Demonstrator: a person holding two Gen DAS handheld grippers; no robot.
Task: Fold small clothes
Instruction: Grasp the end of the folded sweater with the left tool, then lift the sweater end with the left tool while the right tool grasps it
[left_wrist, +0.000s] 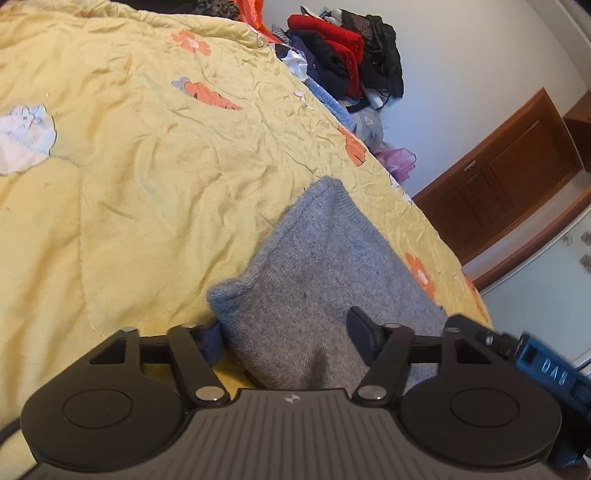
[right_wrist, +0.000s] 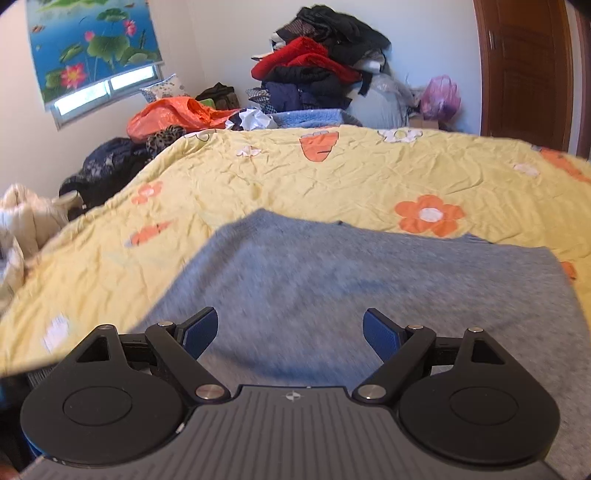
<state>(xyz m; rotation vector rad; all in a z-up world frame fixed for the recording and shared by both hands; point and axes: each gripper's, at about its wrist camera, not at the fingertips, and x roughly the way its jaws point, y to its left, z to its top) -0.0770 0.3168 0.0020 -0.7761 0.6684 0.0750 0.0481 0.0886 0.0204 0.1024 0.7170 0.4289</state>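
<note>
Grey knit sweater (right_wrist: 369, 288): lies on the yellow flowered quilt (right_wrist: 332, 184), near the quilt's near edge; in the left wrist view a part of it (left_wrist: 306, 280) is raised into a peaked fold.
Left gripper (left_wrist: 288, 332): fingers spread wide, the lifted grey knit between them; whether the pads press on it I cannot tell.
Right gripper (right_wrist: 290, 330): fingers wide apart, holding nothing, just above the flat part of the sweater.
Clothes pile (right_wrist: 317, 70): red, black and navy garments heaped beyond the quilt's far edge, against the wall.
Orange bag (right_wrist: 173, 114): at the quilt's far left corner.
Wooden door (right_wrist: 524, 66): far right.
</note>
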